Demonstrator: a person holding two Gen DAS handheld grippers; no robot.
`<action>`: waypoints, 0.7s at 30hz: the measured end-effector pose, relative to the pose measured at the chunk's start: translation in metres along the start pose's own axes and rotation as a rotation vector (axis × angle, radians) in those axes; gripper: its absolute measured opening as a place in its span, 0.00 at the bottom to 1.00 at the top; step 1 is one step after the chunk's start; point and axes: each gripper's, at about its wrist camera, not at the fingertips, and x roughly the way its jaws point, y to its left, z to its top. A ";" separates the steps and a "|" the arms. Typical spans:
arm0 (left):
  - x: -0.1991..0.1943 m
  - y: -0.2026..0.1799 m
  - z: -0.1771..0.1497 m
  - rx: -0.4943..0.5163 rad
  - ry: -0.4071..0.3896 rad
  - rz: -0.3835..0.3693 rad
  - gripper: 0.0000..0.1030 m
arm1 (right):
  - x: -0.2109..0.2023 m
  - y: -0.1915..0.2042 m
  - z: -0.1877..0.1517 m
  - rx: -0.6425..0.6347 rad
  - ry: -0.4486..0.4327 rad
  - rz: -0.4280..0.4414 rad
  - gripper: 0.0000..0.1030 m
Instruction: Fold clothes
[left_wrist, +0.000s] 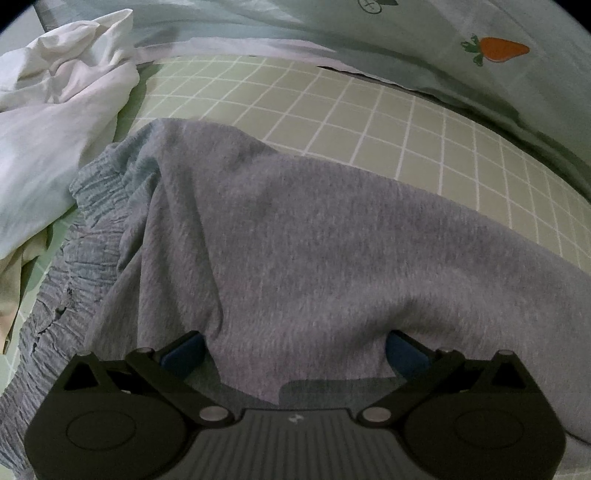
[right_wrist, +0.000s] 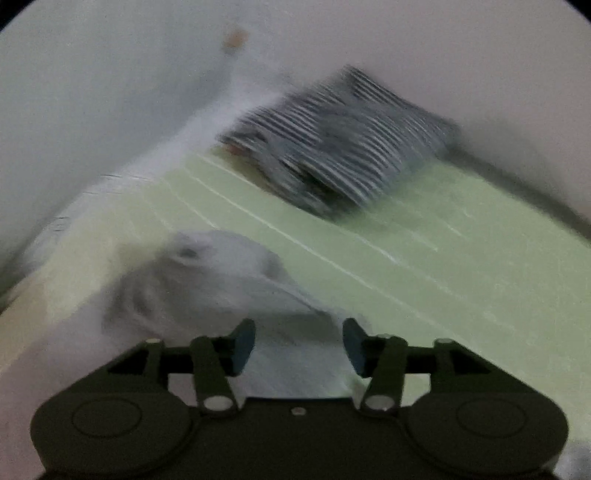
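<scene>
A grey knit garment (left_wrist: 314, 240) with a gathered elastic waistband (left_wrist: 96, 206) lies spread on the green checked bed sheet (left_wrist: 369, 122). My left gripper (left_wrist: 295, 350) is open wide right at its near edge. The grey cloth runs down between the blue pads (left_wrist: 183, 352) and neither pad presses on it. The right wrist view is blurred by motion. In it my right gripper (right_wrist: 299, 347) stands partly open over a pale grey-white cloth (right_wrist: 207, 280) bunched on the sheet (right_wrist: 443, 266), with no clear grip on it.
A crumpled white garment (left_wrist: 55, 110) lies to the left of the grey one. A pale quilt with a carrot print (left_wrist: 498, 48) runs along the far side. A black-and-white striped garment (right_wrist: 340, 140) lies folded at the sheet's far end, by a pale wall (right_wrist: 92, 92).
</scene>
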 end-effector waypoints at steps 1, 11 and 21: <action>0.000 0.000 0.000 0.001 0.001 -0.001 1.00 | 0.004 0.007 0.005 -0.034 -0.007 0.024 0.65; 0.003 0.001 0.001 0.006 0.009 -0.004 1.00 | 0.071 0.045 0.044 -0.249 0.012 0.151 0.31; 0.002 0.002 0.000 0.008 0.012 -0.004 1.00 | 0.064 0.013 0.099 -0.218 -0.180 -0.012 0.29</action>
